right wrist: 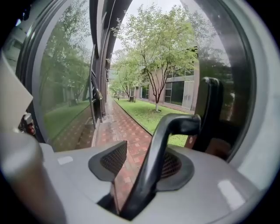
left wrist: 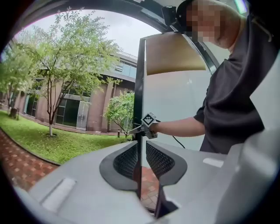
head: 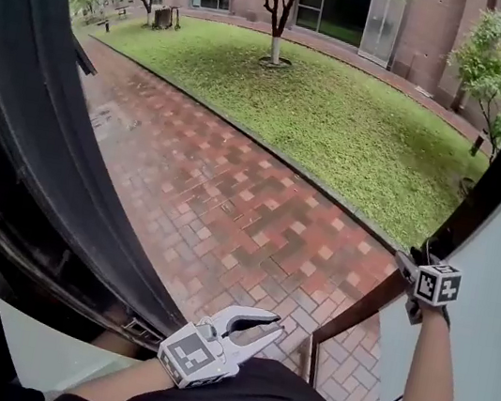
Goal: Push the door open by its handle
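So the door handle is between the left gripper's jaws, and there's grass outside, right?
Not the left one. The handle is between the jaws of the right gripper, as the right gripper view shows. The left gripper has nothing between its open jaws. There is grass outside.

No legible text, brand, number or sign is found in any view; only black-and-white square patterns appear, on one marker cube (head: 191,354) at lower centre of the head view and a second marker cube (head: 437,285) at right.
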The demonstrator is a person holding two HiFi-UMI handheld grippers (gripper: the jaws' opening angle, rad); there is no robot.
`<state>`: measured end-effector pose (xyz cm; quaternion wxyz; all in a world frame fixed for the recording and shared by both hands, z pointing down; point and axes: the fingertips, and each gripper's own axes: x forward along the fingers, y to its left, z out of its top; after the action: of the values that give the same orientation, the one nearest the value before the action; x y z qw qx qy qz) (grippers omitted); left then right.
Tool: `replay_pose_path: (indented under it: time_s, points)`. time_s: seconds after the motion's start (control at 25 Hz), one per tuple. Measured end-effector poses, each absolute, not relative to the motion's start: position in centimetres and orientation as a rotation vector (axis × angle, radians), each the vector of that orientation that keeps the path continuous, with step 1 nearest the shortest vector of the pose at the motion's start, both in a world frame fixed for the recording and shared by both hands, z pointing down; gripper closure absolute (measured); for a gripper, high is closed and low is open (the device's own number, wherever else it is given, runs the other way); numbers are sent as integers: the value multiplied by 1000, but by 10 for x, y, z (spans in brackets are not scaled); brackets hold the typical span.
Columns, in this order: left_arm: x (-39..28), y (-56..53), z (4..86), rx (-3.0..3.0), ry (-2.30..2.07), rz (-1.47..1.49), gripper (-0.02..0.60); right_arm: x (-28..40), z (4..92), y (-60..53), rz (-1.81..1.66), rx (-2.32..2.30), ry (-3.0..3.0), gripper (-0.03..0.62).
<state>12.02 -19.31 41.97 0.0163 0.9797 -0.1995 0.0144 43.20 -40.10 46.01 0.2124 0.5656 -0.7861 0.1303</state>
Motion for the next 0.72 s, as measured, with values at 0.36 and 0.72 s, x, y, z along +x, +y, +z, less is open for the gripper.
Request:
replay_pose_path:
  time_s: [0.36, 0.72]
  points:
    - [240, -302, 441, 2944, -724, -45, 523, 533, 447, -403, 444, 1712, -2263, 396]
    - [333, -418, 406, 2976, -511, -132, 523, 577, 437, -405, 527, 1847, -2377, 384]
